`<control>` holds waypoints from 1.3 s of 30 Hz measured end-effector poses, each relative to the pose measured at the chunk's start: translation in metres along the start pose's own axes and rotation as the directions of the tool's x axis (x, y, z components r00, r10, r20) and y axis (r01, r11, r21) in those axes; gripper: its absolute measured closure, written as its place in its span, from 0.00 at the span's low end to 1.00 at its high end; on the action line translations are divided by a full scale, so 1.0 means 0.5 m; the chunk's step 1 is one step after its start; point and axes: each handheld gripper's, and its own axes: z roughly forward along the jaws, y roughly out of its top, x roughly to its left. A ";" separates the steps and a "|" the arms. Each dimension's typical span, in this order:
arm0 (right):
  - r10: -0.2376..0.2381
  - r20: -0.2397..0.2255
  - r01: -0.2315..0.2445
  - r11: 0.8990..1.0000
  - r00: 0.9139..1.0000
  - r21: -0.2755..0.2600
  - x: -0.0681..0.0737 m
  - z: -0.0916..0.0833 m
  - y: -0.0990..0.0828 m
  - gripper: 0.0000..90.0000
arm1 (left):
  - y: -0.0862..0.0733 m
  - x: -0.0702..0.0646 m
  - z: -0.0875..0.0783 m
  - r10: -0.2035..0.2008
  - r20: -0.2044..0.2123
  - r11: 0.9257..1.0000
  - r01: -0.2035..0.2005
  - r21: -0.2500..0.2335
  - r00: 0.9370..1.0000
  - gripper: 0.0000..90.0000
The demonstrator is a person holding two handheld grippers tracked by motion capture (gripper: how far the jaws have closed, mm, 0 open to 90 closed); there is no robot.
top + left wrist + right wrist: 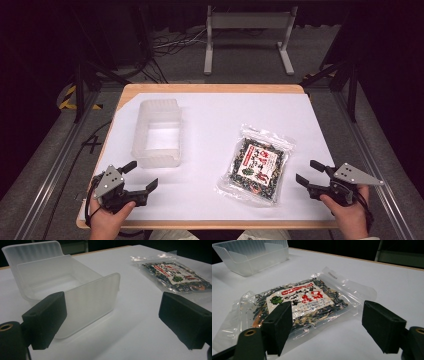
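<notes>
1. A clear packet (pixel 257 165) of dark dried food (white-and-red label on top) lies flat on the white table (pixel 215 120), right of centre in the high view.
2. A frosted plastic box (pixel 157 132) stands open left of centre, well apart from the packet.
3. The right gripper (pixel 310 172), lower right, is near the packet's edge, jaws apart, gripping nothing.
4. The left gripper (pixel 141 175), lower left, sits just below the box, jaws likewise apart.

A white-topped table (pixel 210 107) bears a translucent bin (pixel 156 132) and a snack packet (pixel 257 164).
</notes>
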 end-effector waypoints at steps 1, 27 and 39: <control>0.002 0.003 -0.002 1.000 1.000 0.000 -0.002 0.001 0.000 0.27 | -0.001 0.003 0.000 -0.003 -0.003 1.000 0.003 0.001 1.000 0.10; -0.022 0.004 0.022 0.999 1.000 0.024 -0.040 0.082 0.117 0.20 | -0.014 0.012 0.015 0.003 0.001 0.999 -0.003 0.043 1.000 0.09; 0.018 0.036 -0.019 0.999 0.999 0.040 -0.093 0.128 0.131 0.17 | -0.016 0.015 0.016 -0.015 0.001 0.999 0.015 0.042 1.000 0.09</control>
